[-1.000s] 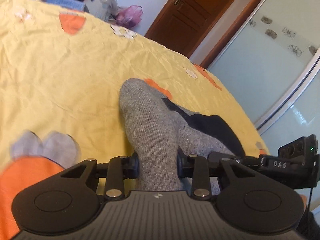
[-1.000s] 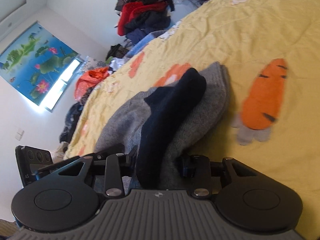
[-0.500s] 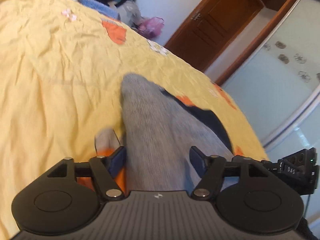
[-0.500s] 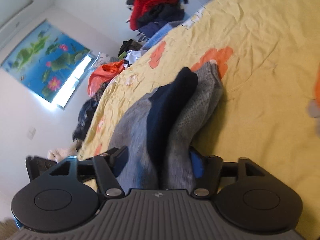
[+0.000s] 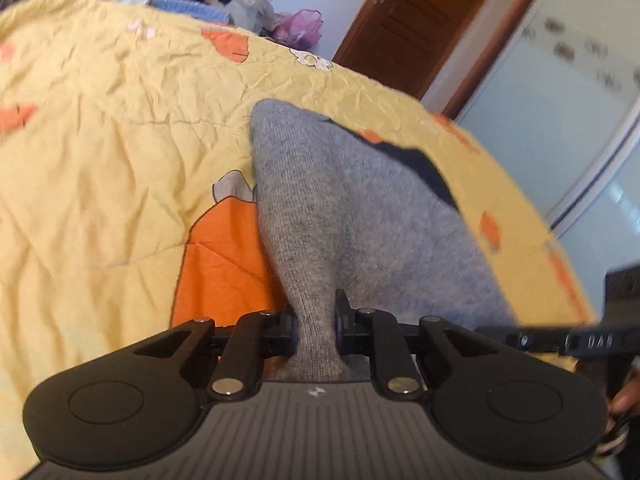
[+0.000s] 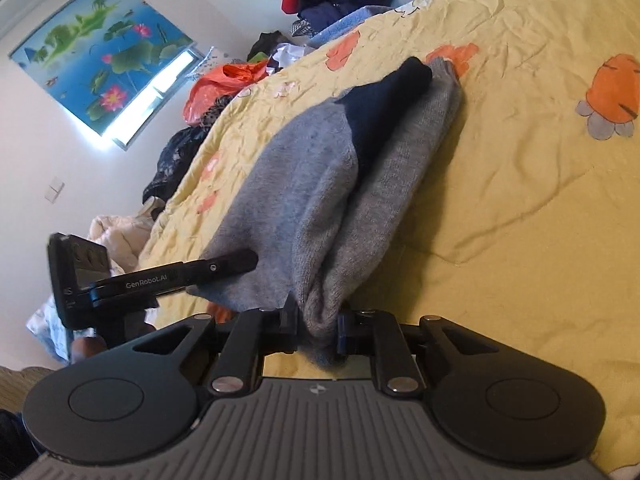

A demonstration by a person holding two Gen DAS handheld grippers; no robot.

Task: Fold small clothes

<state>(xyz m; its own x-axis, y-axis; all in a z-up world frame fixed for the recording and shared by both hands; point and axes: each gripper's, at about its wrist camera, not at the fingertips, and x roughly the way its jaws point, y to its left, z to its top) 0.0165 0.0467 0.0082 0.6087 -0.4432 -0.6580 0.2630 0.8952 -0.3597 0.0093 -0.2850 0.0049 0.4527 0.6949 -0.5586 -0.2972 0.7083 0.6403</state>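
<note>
- Left gripper [image 5: 316,326]: jaws, spread half a second ago, now pinch the grey garment [image 5: 340,208] at its near edge.
- Garment lies on the yellow bedspread [image 5: 100,140], dark sock [image 6: 384,100] on top.
- Right gripper [image 6: 318,328]: likewise re-closed on grey fabric; both ends secured, fold can likely proceed.

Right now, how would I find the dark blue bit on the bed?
Start at the big yellow bedspread with orange carrots. In its middle lies a grey sock, pinched by both grippers. The navy patch lies along its top, the only dark piece among the grey.
</note>
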